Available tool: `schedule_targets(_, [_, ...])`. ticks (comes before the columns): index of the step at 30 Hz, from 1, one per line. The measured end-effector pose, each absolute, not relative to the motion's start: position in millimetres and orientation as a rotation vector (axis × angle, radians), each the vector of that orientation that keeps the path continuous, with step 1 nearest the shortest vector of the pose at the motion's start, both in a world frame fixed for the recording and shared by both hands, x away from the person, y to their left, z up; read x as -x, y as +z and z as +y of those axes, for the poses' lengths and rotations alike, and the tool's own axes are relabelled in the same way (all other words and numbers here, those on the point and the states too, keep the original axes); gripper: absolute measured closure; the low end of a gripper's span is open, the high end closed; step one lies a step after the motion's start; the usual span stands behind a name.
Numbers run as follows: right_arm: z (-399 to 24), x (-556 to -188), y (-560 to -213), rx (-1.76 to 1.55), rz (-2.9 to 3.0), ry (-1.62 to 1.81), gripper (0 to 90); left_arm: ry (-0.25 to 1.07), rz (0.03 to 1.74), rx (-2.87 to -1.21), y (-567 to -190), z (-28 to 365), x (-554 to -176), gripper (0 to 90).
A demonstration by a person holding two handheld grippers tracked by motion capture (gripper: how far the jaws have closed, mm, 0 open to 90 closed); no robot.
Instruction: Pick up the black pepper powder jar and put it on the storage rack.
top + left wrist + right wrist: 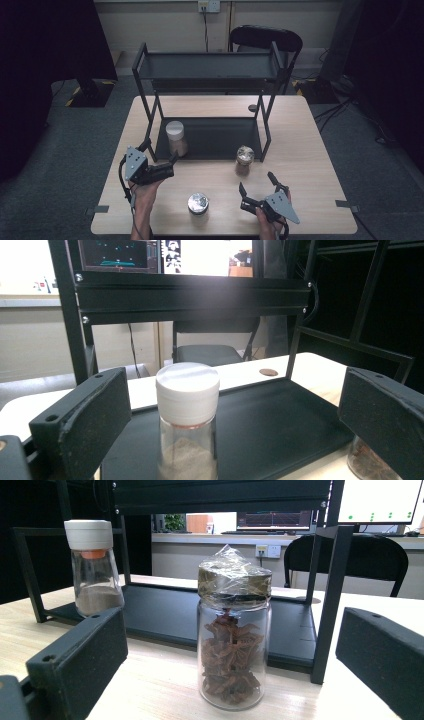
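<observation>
- Wooden surface (300, 150), high view: left gripper (167, 162) nears the white-capped jar (176, 138) on the rack's lower tray (215, 140); right gripper (257, 189) faces the star-anise jar (244, 160)
- Left gripper view: jaws spread, white-capped jar (187, 420) centred between them; advance straight, close below the cap
- Right gripper view: jaws spread, star-anise jar (233, 650) ahead, untouched; grip the glass, not the foil

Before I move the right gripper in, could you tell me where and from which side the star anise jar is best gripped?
Grip the star anise jar on its straight glass body, below the crinkled foil-wrapped lid, which looks slippery and uneven. Come in level from the person's side, where the right gripper already faces it with its jaws open. The jar stands upright on the table, just in front of the rack's post, so stay clear of that.
</observation>
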State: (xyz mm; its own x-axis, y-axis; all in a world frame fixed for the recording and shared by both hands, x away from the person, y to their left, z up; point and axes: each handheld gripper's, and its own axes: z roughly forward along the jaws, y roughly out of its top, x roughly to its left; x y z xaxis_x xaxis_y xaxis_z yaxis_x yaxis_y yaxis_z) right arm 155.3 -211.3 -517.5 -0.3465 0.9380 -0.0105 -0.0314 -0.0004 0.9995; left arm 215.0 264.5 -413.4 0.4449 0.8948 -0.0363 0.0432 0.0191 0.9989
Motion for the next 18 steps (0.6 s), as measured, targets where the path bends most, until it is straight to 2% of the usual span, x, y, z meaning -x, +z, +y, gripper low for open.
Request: schedule_targets(18, [-210.4,-155.0,-517.4,-0.997,1.439,1.471,0.0,0.817,0.865,-1.377,-438.8,272.4,-180.2,0.0])
